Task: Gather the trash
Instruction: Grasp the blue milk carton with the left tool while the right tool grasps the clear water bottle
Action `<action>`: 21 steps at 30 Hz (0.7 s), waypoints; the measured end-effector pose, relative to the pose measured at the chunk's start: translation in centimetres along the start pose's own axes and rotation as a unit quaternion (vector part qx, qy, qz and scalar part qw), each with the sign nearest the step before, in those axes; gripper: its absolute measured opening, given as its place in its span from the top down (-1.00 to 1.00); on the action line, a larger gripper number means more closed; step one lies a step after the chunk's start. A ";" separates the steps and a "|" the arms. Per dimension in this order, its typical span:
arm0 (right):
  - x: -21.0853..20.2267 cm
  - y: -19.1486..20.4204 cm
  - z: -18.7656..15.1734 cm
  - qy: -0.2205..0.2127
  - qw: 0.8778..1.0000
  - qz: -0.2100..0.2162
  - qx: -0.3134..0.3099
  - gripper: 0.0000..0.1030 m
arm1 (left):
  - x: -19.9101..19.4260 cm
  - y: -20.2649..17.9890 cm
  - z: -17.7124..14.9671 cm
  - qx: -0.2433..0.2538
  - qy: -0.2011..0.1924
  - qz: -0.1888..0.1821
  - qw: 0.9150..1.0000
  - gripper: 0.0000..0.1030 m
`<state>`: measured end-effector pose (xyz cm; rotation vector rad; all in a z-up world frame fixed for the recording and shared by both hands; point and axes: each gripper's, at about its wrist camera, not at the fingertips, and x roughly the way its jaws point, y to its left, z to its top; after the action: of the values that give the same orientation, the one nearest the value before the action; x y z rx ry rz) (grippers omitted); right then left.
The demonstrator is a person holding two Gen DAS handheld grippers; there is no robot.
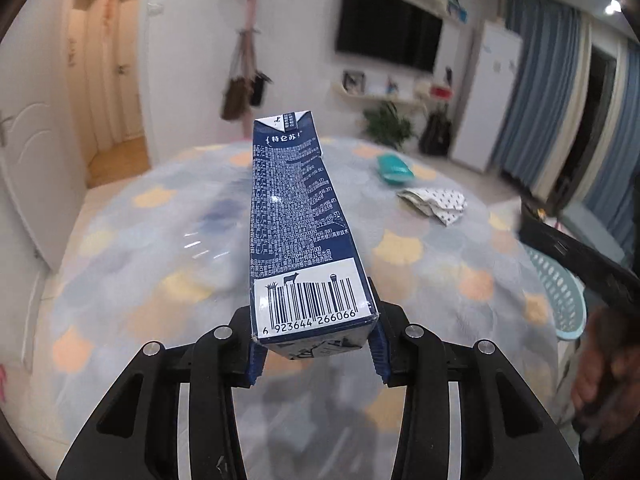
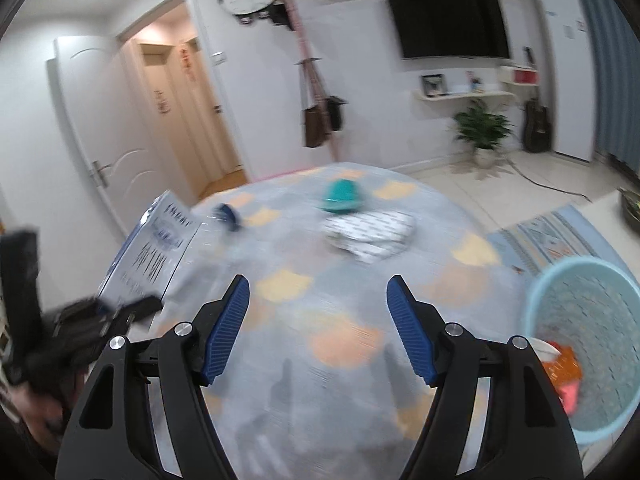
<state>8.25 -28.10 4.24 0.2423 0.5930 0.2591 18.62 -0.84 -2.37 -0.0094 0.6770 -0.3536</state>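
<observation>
Left gripper (image 1: 316, 354): fingers clamp the navy milk carton (image 1: 298, 232) above the patterned surface (image 1: 160, 240). Right gripper (image 2: 318, 330): fingers spread apart, empty. Light-blue basket (image 2: 600, 280) stands beside the surface.

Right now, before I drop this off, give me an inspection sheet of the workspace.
Surface: round table under a patterned cloth.
Job's things: milk carton held above the table; wastebasket beside it, trash inside.
Clutter: teal case, crumpled patterned paper.
Grippers: left gripper shut on the carton; right gripper open, holding nothing.
Cables: one on the floor near the potted plant.
Surroundings: wall TV, open door.
</observation>
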 end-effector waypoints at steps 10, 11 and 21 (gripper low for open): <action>11.4 9.1 2.5 0.115 0.991 0.067 0.033 -0.41 | -5.2 8.8 -4.2 -0.077 -0.016 0.068 0.995 0.22; 12.7 9.7 2.6 0.125 0.989 0.068 0.044 -0.41 | -5.4 9.3 -4.6 -0.079 -0.018 0.069 0.994 0.22; 22.1 15.5 2.4 0.179 0.982 -0.038 0.053 -0.76 | -6.0 11.8 -5.7 -0.107 -0.017 0.065 0.992 0.22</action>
<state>24.67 -7.07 -0.63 0.2779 0.9735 0.1973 14.52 12.80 -4.55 -0.1741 0.6751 -0.1535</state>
